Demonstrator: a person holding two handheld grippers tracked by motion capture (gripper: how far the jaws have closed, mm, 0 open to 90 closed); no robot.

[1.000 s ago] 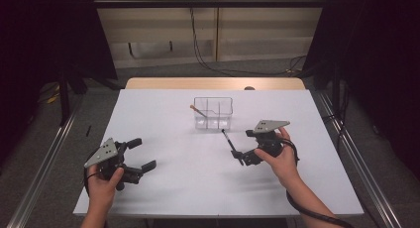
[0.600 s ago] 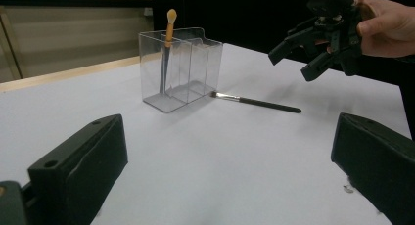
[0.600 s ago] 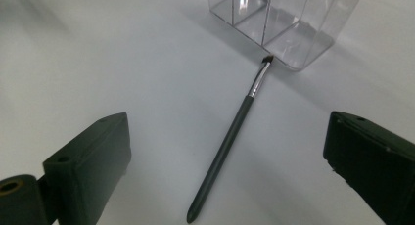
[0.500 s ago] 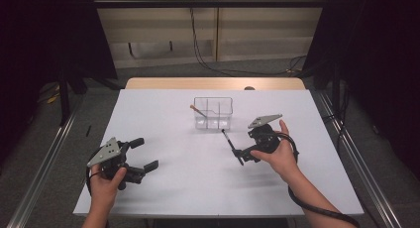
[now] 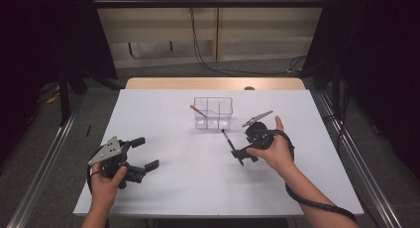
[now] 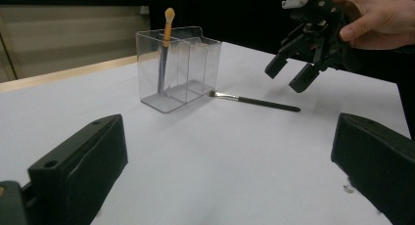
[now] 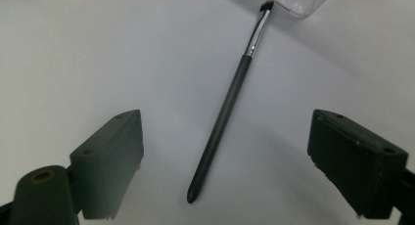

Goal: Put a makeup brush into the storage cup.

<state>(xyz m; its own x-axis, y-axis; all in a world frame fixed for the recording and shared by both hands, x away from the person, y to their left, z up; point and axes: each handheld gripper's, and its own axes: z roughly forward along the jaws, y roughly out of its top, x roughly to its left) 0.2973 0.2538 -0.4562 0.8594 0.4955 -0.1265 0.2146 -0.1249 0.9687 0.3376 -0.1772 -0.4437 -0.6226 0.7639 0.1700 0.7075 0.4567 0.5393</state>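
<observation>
White table [image 5: 173,188] on a wood top [image 5: 163,83], grey floor [image 5: 376,153] around it. Black curtains [image 5: 376,39] both sides, beige wall [image 5: 148,29] behind with cables [image 5: 208,59] hanging down.

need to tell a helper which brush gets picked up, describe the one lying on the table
On the white table, find the clear divided box. The dark brush lies flat just in front of it, bristles toward the box. Unlike the tan-tipped brush standing inside, it is black-handled and outside.

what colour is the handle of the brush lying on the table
Black, with a silver ferrule near the bristles. The brush shows best in the right gripper view.
</observation>
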